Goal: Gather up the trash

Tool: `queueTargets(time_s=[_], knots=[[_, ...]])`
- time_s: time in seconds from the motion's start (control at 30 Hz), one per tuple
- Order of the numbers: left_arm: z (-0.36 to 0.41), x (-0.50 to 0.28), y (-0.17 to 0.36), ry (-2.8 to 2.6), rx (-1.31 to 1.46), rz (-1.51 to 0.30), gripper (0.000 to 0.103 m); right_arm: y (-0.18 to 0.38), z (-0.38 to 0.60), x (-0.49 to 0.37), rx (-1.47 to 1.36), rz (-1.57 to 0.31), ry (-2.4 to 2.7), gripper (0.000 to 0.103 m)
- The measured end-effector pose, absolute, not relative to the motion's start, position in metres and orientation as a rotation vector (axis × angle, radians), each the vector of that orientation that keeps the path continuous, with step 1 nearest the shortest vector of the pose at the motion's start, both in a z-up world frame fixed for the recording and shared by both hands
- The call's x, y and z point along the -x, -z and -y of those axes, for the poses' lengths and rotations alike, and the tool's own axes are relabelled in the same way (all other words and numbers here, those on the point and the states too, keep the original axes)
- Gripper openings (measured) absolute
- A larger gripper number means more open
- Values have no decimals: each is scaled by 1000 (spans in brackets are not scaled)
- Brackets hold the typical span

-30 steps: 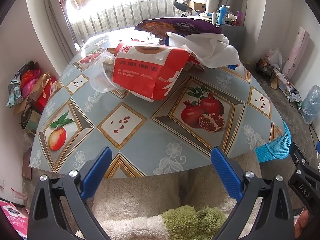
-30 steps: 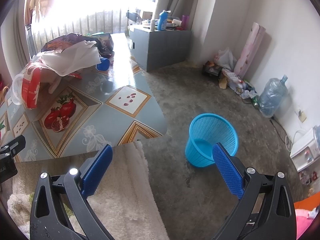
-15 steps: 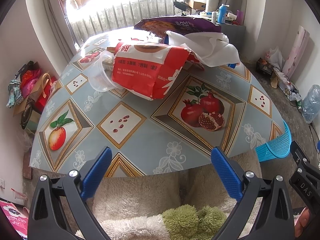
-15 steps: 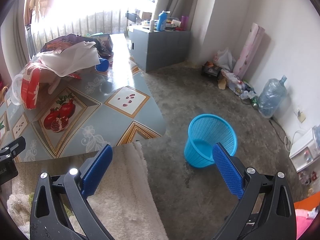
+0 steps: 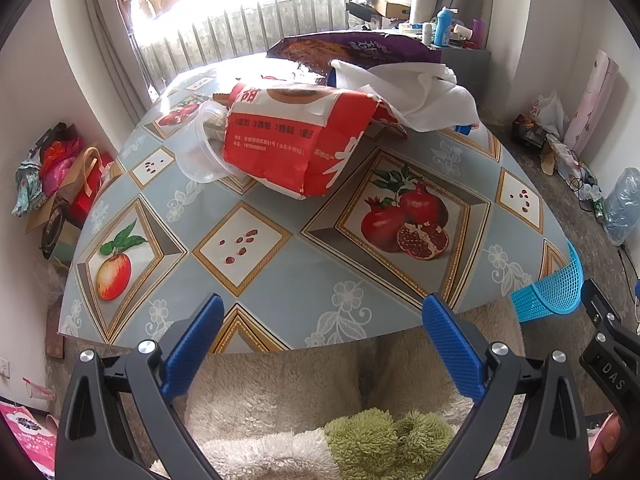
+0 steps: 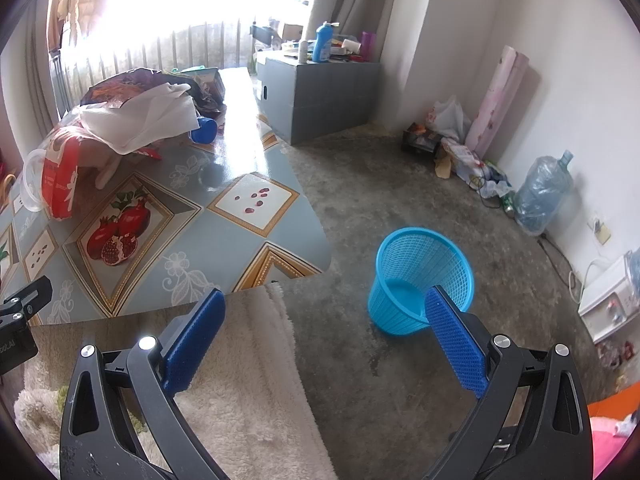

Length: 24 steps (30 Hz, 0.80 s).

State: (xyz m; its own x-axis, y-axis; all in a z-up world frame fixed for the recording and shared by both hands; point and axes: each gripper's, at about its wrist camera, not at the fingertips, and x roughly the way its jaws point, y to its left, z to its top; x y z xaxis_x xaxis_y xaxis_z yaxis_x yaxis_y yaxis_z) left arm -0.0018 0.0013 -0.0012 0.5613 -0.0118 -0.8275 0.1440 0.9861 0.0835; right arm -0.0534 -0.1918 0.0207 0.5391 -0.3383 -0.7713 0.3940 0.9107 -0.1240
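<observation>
A trash pile lies at the far side of the fruit-patterned table (image 5: 280, 264): a red and white bag (image 5: 296, 140), a clear plastic cup (image 5: 200, 148), white crumpled paper (image 5: 416, 96) and a purple bag (image 5: 360, 48). The pile also shows in the right wrist view, with the red bag (image 6: 60, 176) and white paper (image 6: 140, 120). A blue mesh bin (image 6: 420, 276) stands on the floor right of the table; its rim (image 5: 556, 284) shows in the left view. My left gripper (image 5: 322, 344) is open and empty at the table's near edge. My right gripper (image 6: 324, 340) is open and empty above the floor near the bin.
A fluffy white cloth (image 5: 280, 392) lies below both grippers. A grey cabinet (image 6: 320, 88) with bottles stands behind the table. Bags and a water jug (image 6: 540, 192) line the right wall. Clutter (image 5: 60, 176) sits on the floor left of the table.
Both grippers have drifted only slightly; the table looks a touch nearer in the left view. Nothing was taken hold of or let go.
</observation>
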Motion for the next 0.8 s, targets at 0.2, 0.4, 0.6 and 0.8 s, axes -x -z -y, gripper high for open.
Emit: queueTargets(time_s=[0.2,0.4,0.6,0.8], knots=[[-4,-3,-1,107,-150,-965,97,-23,195,53,-80,-888,435,95],[-23,-19,-11,72,-106,-928,97,-33,197,46,-95,-832,383,95],[-37,-44,-31,118,-100,-850,97,-47,199,25,-123,-749,296,95],[-47,-75,-60,245,-29,-710,97,-61,198,-6,-134,-680,275,95]])
